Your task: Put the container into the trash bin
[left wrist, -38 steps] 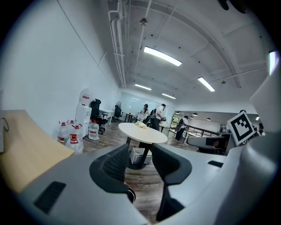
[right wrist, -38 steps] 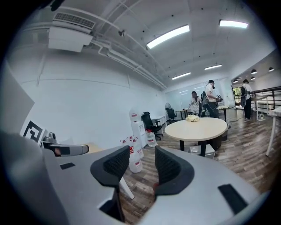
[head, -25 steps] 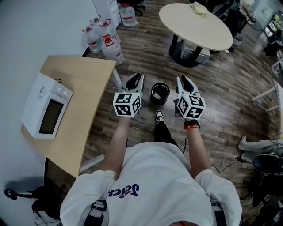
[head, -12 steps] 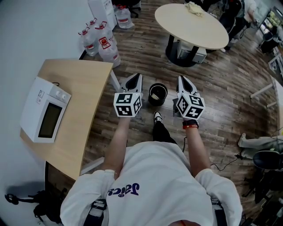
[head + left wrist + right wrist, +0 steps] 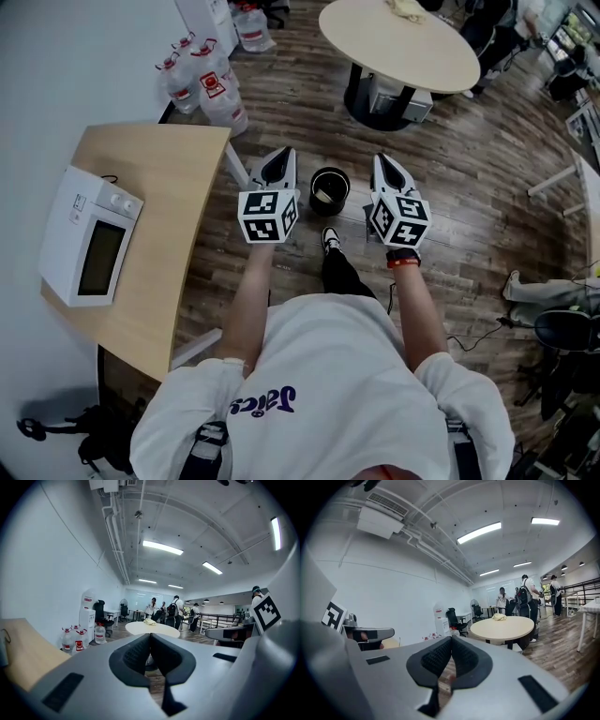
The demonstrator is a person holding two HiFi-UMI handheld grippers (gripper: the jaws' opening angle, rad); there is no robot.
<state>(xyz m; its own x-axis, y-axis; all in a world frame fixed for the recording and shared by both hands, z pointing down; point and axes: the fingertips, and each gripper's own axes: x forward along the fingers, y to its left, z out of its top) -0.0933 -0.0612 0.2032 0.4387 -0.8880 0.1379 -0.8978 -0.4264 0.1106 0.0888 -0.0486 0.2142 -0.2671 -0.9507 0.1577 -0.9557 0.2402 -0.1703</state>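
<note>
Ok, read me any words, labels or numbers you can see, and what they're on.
"Jaics", roughly, uncertain: dark script on the white shirt.
Water jugs: red labels, too small to read.
Microwave: panel label, too blurred.
Marker cubes: square patterns only, no words.

Open-topped trash bin (image 5: 330, 171), floor (image 5: 469, 159) around it — desk (image 5: 159, 216) leftward

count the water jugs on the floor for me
4. Three water jugs cluster on the floor past the wooden desk; a fourth stands farther back by the white dispenser. Others may be hidden off-frame.
</note>
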